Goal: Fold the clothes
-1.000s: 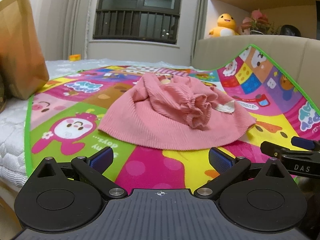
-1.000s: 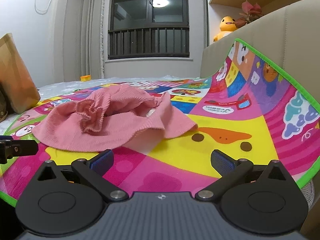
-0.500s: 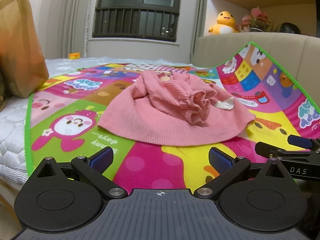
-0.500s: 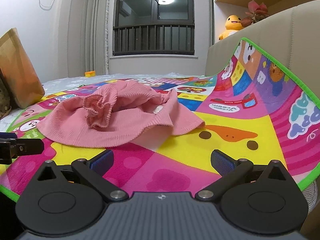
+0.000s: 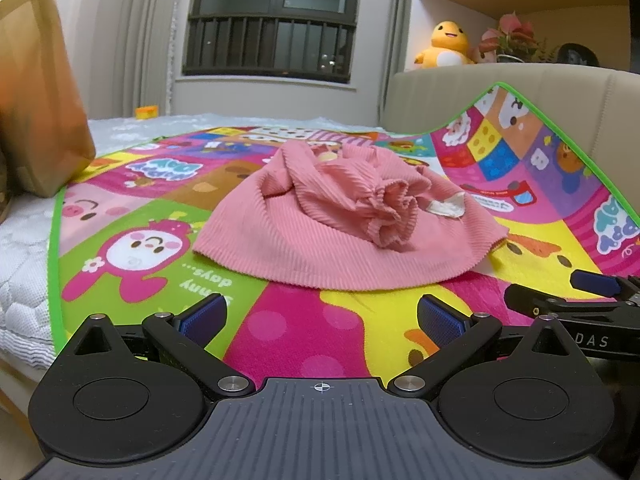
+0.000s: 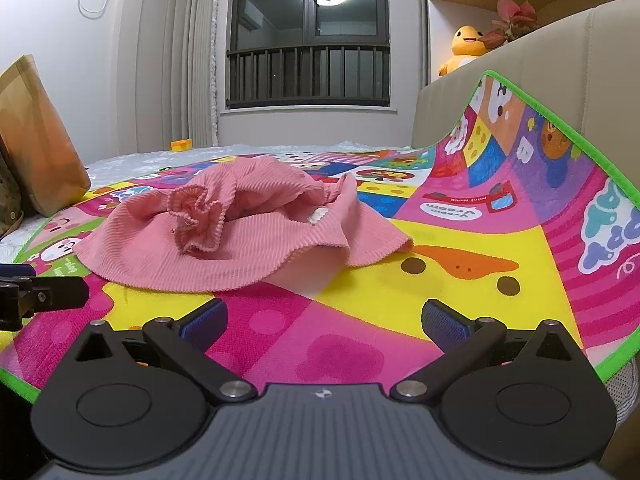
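A crumpled pink ribbed garment [image 5: 344,224] lies in a loose heap in the middle of a bright cartoon play mat [image 5: 132,248] spread over a bed, with a white label showing on its right side. The left gripper [image 5: 322,316] sits low at the mat's near edge, its blue-padded fingers spread wide and empty, short of the garment. The right gripper [image 6: 324,318] is beside it, likewise spread and empty. The mat's right edge curls up against a beige headboard [image 5: 440,100]. A brown paper bag [image 5: 36,96] stands far left.
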Motion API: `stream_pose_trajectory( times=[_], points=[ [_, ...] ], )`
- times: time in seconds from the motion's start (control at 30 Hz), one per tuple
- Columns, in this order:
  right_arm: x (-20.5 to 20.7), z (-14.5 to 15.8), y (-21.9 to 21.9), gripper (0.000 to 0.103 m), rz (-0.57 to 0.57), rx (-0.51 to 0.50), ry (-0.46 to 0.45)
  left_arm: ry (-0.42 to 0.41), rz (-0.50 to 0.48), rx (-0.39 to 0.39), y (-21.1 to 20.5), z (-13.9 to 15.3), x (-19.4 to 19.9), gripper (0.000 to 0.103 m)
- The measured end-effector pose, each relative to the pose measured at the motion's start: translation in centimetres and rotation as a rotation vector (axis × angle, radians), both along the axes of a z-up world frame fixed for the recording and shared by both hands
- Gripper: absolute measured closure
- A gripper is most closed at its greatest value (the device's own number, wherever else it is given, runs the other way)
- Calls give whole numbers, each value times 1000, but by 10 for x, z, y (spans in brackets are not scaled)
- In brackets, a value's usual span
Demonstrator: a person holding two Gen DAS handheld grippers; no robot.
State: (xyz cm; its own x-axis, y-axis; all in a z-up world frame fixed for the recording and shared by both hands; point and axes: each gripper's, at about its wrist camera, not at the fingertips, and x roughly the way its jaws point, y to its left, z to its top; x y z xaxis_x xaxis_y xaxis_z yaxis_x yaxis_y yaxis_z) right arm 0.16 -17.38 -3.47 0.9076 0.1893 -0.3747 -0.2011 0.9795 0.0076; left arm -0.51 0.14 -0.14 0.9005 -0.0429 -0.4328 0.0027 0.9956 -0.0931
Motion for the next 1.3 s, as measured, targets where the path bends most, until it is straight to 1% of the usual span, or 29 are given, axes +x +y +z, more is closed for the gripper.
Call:
stream_pose_trajectory(
  times=[1.3],
  points=[
    [-1,-4,0,0,5,4,14,17,2,-11,3,-4,-3,0]
  ],
)
